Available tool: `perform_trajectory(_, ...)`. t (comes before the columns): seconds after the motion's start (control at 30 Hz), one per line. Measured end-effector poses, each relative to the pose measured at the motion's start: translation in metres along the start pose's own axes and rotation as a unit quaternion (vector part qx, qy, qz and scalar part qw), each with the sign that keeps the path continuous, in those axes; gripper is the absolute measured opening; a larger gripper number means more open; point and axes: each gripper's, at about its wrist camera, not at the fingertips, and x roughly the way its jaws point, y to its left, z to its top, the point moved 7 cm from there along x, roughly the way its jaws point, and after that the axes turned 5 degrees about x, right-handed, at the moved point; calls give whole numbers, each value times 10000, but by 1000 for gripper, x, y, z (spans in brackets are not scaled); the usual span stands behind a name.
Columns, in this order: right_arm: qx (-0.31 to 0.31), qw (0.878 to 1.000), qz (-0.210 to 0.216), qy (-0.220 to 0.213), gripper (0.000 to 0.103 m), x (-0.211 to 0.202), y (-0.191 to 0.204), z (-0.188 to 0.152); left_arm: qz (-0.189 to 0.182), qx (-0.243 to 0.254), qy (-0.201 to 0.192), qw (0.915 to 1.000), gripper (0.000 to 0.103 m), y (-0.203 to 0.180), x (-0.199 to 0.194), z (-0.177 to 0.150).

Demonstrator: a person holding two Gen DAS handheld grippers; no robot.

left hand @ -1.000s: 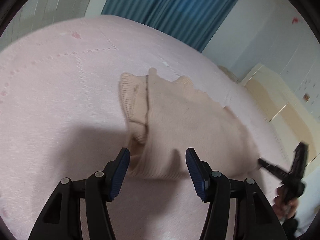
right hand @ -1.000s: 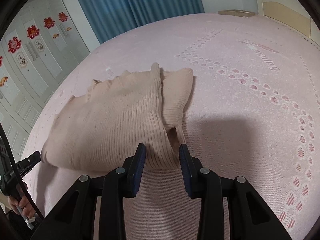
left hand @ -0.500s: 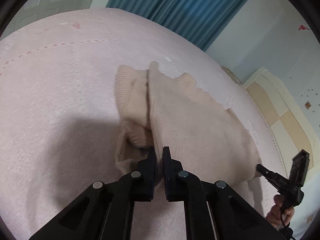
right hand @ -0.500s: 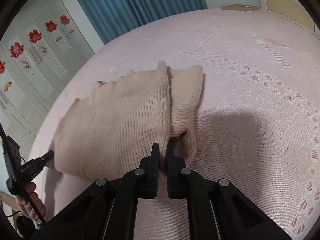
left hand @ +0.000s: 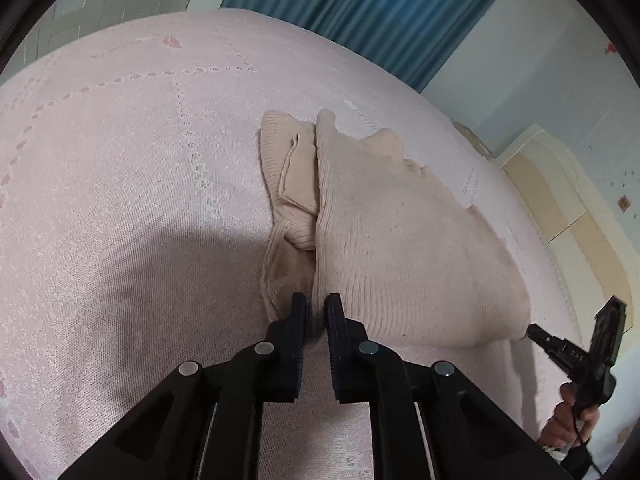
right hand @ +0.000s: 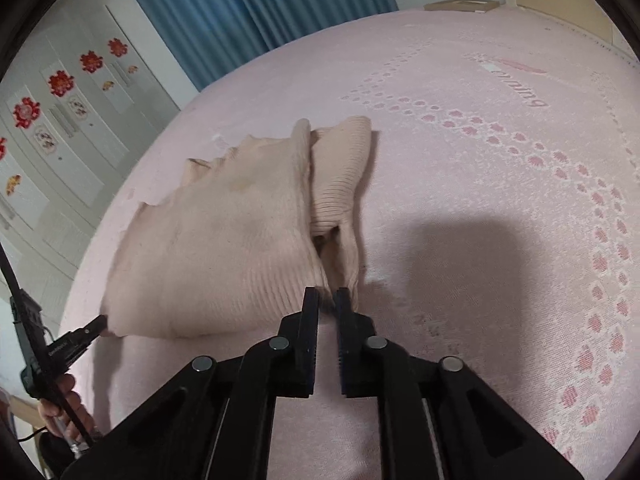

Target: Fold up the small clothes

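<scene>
Item: beige knit sweater (left hand: 400, 248), part-folded, lying mid-bed (left hand: 120, 200).
Left hand-held gripper (left hand: 316, 308): clenched on the near hem corner at 6 o'clock.
Right hand-held gripper (right hand: 328, 300): likewise clamped on the opposite hem corner. Likely purpose: lifting both corners together to fold the hem evenly.

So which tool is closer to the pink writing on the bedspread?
Right. The right tool pinches the sweater at the corner on the side of the writing; the left tool pinches the opposite corner, farther off.
</scene>
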Motion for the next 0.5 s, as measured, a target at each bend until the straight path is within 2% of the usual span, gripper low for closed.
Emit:
perform_trajectory(0.07,111,9995,238,-192,11,-6,2,8,25,5,-138,9999,25,-1,-4,4)
perform_trajectory(0.1,96,9991,286,-287,13,-8,5,11,53,24,-202,9998,29,-2,-6,5)
perform_trajectory(0.17,7,9986,278,-445,22,-7,9,17,103,43,-308,9995,44,-3,-5,9)
perform_trajectory(0.2,-38,9984,244,-500,26,-5,12,18,114,37,-320,9994,47,-3,-4,10)
perform_trajectory(0.33,-240,9991,132,-335,27,8,22,13,230,-12,-187,9996,48,-4,8,10)
perform_trajectory(0.4,-432,9986,-129,-269,27,15,25,9,348,3,-48,9994,48,-4,16,8)
perform_trajectory(0.5,-644,9966,-466,-223,27,22,24,5,531,128,-71,9985,51,-7,20,8)
